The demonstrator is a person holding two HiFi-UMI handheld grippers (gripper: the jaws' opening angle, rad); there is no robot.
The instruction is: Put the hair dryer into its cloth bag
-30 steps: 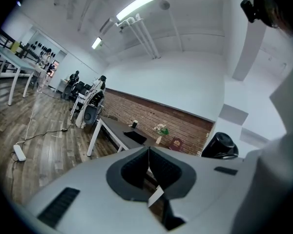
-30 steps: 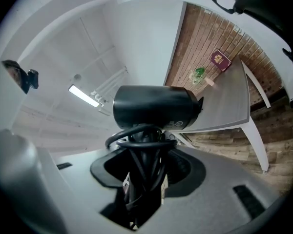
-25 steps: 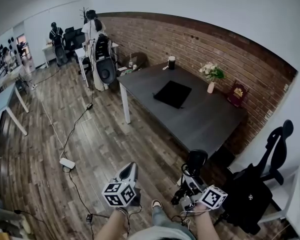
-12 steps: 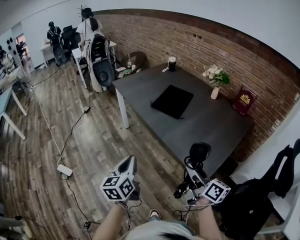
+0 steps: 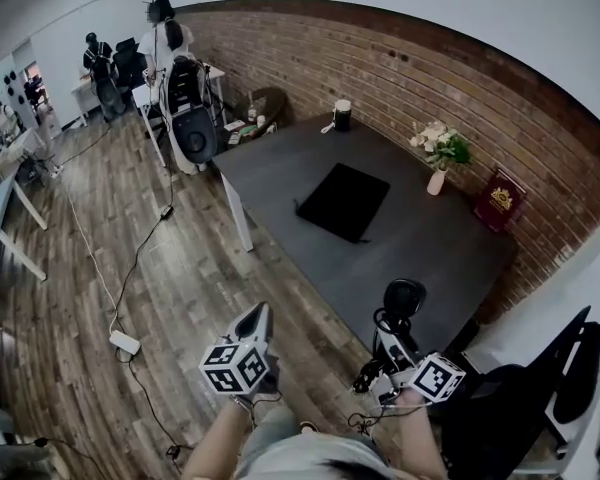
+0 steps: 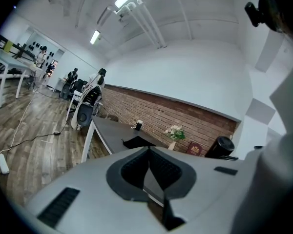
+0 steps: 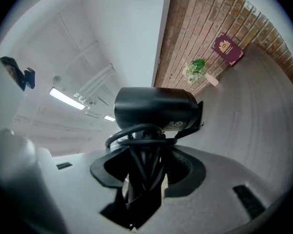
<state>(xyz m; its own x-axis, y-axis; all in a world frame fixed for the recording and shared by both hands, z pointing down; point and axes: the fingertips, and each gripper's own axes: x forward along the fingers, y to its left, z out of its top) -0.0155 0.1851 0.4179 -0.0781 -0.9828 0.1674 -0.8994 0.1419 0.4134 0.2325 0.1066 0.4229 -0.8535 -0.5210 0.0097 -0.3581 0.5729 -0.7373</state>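
Lying seemingly level, hair dryer (image 5: 401,301) clamped lengthwise in right gripper (image 5: 391,345) fingers; left gripper (image 5: 259,315) fingers together.

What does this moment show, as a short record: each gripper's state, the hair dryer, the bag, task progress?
left gripper: shut, empty
right gripper: shut on hair dryer, held by its handle
cloth bag: black, flat on table, untouched
also on table: vase of flowers near brick wall
progress: hair dryer not yet in cloth bag
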